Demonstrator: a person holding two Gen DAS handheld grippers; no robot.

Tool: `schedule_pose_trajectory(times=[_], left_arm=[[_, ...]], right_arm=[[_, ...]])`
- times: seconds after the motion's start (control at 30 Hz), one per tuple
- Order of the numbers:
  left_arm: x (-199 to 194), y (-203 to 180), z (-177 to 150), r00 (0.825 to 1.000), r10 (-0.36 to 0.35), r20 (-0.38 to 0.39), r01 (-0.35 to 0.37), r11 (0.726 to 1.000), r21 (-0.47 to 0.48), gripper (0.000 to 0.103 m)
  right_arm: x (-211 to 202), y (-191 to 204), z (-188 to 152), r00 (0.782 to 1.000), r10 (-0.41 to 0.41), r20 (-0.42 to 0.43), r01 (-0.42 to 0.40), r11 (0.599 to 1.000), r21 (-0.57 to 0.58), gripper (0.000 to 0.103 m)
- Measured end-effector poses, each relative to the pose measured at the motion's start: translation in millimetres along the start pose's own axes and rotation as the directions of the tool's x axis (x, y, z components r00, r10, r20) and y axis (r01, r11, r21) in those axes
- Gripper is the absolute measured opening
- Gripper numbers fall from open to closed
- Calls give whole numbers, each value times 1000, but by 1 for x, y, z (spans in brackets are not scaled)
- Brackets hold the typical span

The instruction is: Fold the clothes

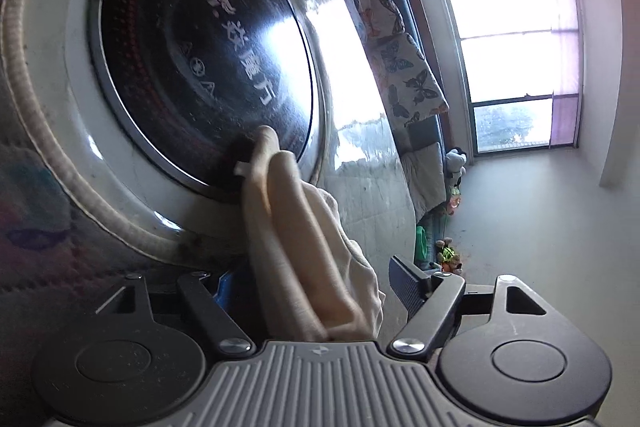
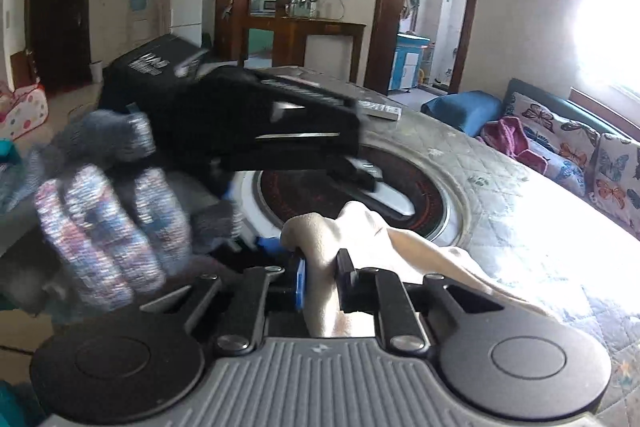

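A cream cloth lies bunched between my left gripper's spread fingers; the jaws stand wide apart, so it is open, with the cloth draped over its body. In the right wrist view my right gripper is shut on the same cream cloth, pinched between a blue pad and a black pad. The left gripper's black body, held by a gloved hand, crosses just above the cloth.
A round table with a quilted cover holds a black induction cooktop set in its middle. A sofa with butterfly cushions stands at the right. A remote lies on the table's far side.
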State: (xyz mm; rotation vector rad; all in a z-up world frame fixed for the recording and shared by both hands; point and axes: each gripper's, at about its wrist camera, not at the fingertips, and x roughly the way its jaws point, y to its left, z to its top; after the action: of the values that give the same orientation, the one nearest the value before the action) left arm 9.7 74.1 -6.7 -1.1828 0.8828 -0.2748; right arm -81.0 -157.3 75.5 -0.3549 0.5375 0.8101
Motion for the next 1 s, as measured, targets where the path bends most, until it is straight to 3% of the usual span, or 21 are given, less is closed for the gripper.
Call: schedule_pose_trajectory(times=[0.17,0.2,0.43,0.63,0.67,0.8,0.9,1.0], left_arm=[[3,8,-1,1000,8,3,-8,1000,-6,20],[3,10,-1,1000,12,4,-12,1000,-6,17],[-2,10,-4,998,46,35,-47,998,48,15],[-3,-4,-11,993,90,76,-101,982,158,15],[-4,-6,-12,992,97,80,-110,978,176,15],[-2,-12,-17,988,122,90,-139,965,223,15],[-2,-11,-20,986,140,91,-158,958,239,15],[-1,-11,-21,984,151,91,-169,954,248,15]], right_arm=[[-2,1,-9,1000,23,-5,-23,1000,-5,14],[-2,-1,-10,1000,27,-5,-27,1000,11,14],[-23,-24,-25,1000,7,12,-9,989,149,30],[-49,-81,-47,982,-186,-40,189,935,299,32],[-53,-100,-55,970,-235,-61,241,904,352,32],[-53,-147,-76,948,-296,-113,313,818,483,33],[-49,-181,-96,947,-291,-137,314,749,584,38],[-49,-195,-109,957,-266,-118,279,727,627,40]])
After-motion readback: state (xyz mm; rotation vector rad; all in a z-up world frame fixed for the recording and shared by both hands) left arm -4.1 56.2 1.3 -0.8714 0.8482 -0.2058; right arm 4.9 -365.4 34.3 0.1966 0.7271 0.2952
